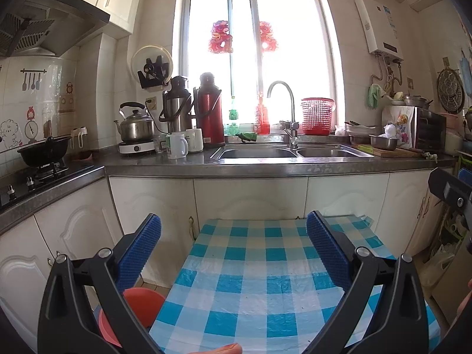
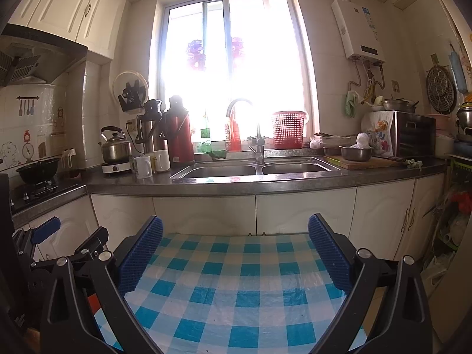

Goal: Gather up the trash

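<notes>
My left gripper (image 1: pixel 234 230) is open and empty, held above a table with a blue and white checked cloth (image 1: pixel 250 280). My right gripper (image 2: pixel 236 230) is open and empty above the same cloth (image 2: pixel 236 289). The left gripper also shows at the left edge of the right wrist view (image 2: pixel 59 236). Part of the right gripper shows at the right edge of the left wrist view (image 1: pixel 451 191). No trash shows on the cloth. A white crumpled lump (image 1: pixel 389 131) sits in a steel bowl (image 1: pixel 383 143) on the counter, also in the right wrist view (image 2: pixel 362 141).
A red stool (image 1: pixel 141 303) stands left of the table. The counter (image 1: pixel 265 166) ahead holds a double sink (image 1: pixel 295 152), tap, red thermos (image 1: pixel 209 112), mugs, kettle (image 1: pixel 135 124), red basket (image 1: pixel 317 115) and cutting board. A stove with a wok (image 1: pixel 44 150) is at left. Bags hang at right (image 1: pixel 436 265).
</notes>
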A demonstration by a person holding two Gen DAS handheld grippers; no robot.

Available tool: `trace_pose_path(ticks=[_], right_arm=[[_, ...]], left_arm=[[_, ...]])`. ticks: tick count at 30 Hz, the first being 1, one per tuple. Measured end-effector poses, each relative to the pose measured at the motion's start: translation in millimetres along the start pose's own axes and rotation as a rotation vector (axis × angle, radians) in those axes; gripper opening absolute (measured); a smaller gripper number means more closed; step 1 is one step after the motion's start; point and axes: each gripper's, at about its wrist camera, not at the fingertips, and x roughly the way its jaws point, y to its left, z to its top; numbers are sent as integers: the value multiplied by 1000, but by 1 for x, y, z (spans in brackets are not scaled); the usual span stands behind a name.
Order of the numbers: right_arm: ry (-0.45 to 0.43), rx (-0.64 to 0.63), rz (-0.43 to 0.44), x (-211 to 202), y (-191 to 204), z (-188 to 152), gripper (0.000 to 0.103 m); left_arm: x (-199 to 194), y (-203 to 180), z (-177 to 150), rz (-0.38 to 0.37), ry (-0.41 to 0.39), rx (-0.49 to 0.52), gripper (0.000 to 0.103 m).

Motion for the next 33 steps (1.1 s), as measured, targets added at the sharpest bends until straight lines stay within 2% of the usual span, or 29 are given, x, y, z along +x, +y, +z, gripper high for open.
trace_pose_path(ticks=[13, 19, 21, 24, 26, 30, 33], right_arm=[[59, -2, 9, 29, -6, -16, 98], [114, 11, -3, 54, -18, -32, 98], [149, 23, -12, 68, -26, -41, 98], [210, 39, -39, 94, -39, -60, 98], [271, 40, -64, 115, -49, -77, 98], [396, 34, -118, 158, -67, -115, 98], [510, 29, -155, 192, -81, -147, 98]], left_arm=[[32, -3, -15, -3, 73, 4, 99], [64, -9, -36, -79, 152, -29, 99], [85, -15, -50, -101, 219, -37, 99], [126, -27, -82, -151, 380, -72, 99], [152, -38, -105, -147, 469, -77, 99], [189, -60, -140, -117, 574, -55, 99], [212, -74, -159, -127, 654, -73, 99]])
